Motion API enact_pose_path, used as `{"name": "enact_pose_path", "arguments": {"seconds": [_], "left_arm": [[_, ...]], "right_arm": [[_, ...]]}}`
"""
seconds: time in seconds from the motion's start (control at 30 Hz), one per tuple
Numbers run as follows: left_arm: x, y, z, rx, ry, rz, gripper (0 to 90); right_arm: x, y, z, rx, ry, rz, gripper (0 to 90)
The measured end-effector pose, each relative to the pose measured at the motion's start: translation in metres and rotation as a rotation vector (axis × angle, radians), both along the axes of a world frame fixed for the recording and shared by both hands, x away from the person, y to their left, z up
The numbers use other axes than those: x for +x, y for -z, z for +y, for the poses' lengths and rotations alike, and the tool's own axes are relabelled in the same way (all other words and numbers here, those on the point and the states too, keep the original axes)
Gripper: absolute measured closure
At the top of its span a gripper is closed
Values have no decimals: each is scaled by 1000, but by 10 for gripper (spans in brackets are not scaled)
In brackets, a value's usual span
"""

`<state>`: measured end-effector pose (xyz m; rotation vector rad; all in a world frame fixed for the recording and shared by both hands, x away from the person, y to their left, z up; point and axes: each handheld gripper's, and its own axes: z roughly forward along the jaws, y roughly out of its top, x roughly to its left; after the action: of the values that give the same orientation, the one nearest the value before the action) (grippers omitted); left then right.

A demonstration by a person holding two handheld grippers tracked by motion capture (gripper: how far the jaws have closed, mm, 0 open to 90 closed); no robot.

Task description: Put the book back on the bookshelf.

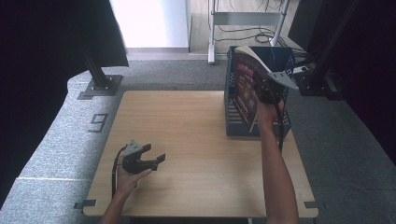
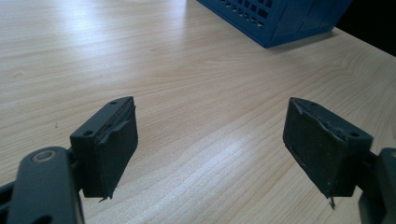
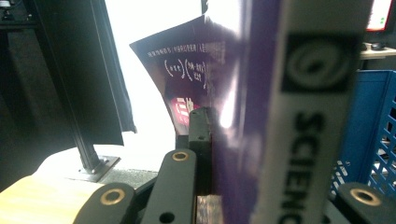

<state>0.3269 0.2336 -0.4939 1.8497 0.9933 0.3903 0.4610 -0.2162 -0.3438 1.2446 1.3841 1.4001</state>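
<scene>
My right gripper (image 1: pixel 266 88) is shut on a dark purple book (image 1: pixel 246 86), held upright and tilted over the blue slotted crate (image 1: pixel 233 100) at the table's right rear. In the right gripper view the book (image 3: pixel 261 93) stands between the jaws, its pale spine reading "SCIENC", its cover bent away. The left finger (image 3: pixel 201 135) presses on the cover. My left gripper (image 1: pixel 156 156) rests low near the table's front left, open with nothing in it. The left gripper view shows its pads (image 2: pixel 112 140) wide apart above bare wood, with the crate's corner (image 2: pixel 280 18) beyond.
The wooden table (image 1: pixel 187 140) stands on grey carpet. A black frame post (image 1: pixel 95 70) with a foot plate stands behind the left corner. A metal stand with cables (image 1: pixel 243 23) lies behind the crate. Dark curtains hang on both sides.
</scene>
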Motion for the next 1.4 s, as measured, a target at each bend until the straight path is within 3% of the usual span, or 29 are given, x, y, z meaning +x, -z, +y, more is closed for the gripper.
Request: {"name": "enact_pose_path", "arguments": {"seconds": [0.2, 0.9, 1.4], "left_arm": [[0, -2, 2, -10, -6, -3, 178], [-2, -8, 10, -28, -23, -18, 178], [-1, -9, 13, -32, -28, -22, 178]], "right_arm": [[7, -2, 3, 0, 17, -21, 819], [32, 2, 10, 1, 57, -18, 819], [49, 10, 17, -29, 73, -16, 819]]}}
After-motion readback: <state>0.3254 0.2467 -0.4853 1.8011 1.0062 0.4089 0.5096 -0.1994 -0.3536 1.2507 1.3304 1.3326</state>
